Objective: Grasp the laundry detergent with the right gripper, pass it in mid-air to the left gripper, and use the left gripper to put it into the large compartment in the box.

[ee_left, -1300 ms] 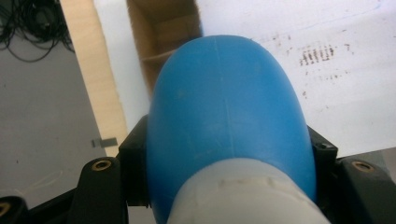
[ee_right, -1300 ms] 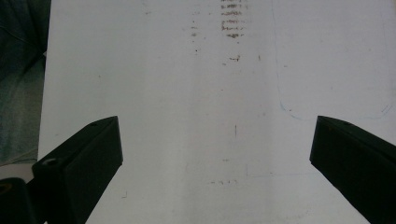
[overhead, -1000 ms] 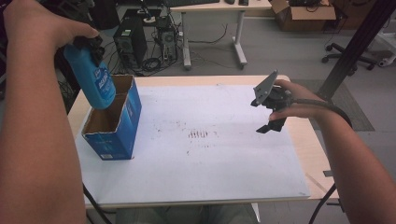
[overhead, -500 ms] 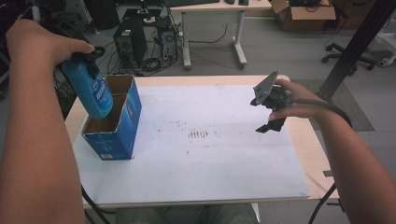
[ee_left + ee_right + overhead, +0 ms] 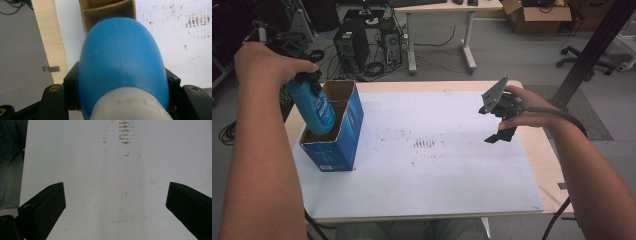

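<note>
A blue bottle [image 5: 315, 109] with a white neck hangs bottom-down, its lower end inside the near compartment of an open blue cardboard box [image 5: 343, 137] at the table's left edge. My left gripper [image 5: 307, 80] is shut on the bottle's upper part. In the left gripper view the bottle [image 5: 122, 62] sits between the two black jaws of the left gripper [image 5: 122, 82], with the box's brown compartments [image 5: 107, 10] beyond it. My right gripper [image 5: 503, 134] hovers over the table's right side, open and holding nothing. In its own view the right gripper [image 5: 115, 202] shows wide-apart jaws over the white sheet [image 5: 82, 175].
The white sheet [image 5: 437, 170] covers most of the wooden table [image 5: 544, 155] and carries brown smudges [image 5: 427, 145] at its middle. Computer towers [image 5: 349, 47], a desk [image 5: 439, 10], a dark post [image 5: 592, 50] and an office chair [image 5: 577, 55] stand on the floor beyond.
My left hand has come down with the blue bottle, whose bottom now sits lower in the box. The right gripper has kept still.
</note>
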Available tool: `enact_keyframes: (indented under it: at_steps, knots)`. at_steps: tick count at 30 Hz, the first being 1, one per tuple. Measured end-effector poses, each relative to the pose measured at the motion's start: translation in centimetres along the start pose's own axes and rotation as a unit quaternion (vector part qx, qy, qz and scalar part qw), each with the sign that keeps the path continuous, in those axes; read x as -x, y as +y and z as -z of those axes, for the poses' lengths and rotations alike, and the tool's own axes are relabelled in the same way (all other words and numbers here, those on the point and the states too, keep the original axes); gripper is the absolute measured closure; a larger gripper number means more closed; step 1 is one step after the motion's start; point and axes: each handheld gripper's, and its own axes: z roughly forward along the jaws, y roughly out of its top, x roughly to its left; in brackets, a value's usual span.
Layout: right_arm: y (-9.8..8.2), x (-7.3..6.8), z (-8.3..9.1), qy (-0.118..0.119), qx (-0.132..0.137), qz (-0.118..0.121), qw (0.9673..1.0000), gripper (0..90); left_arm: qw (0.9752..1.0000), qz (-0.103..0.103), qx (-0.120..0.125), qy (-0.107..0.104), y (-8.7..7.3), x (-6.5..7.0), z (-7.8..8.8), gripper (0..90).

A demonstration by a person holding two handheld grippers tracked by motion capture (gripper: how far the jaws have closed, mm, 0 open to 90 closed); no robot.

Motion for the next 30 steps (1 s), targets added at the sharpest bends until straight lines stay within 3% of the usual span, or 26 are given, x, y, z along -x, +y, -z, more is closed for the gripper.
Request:
enact_keyframes:
  at_steps: [30]
  knots:
    - [0.2, -0.5, -0.1, 0.001, 0.002, 0.007, 1.0000, 2.8, 0.9997, 0.002, -0.022, 0.006, -0.4, -0.5, -7.6, 37.8]
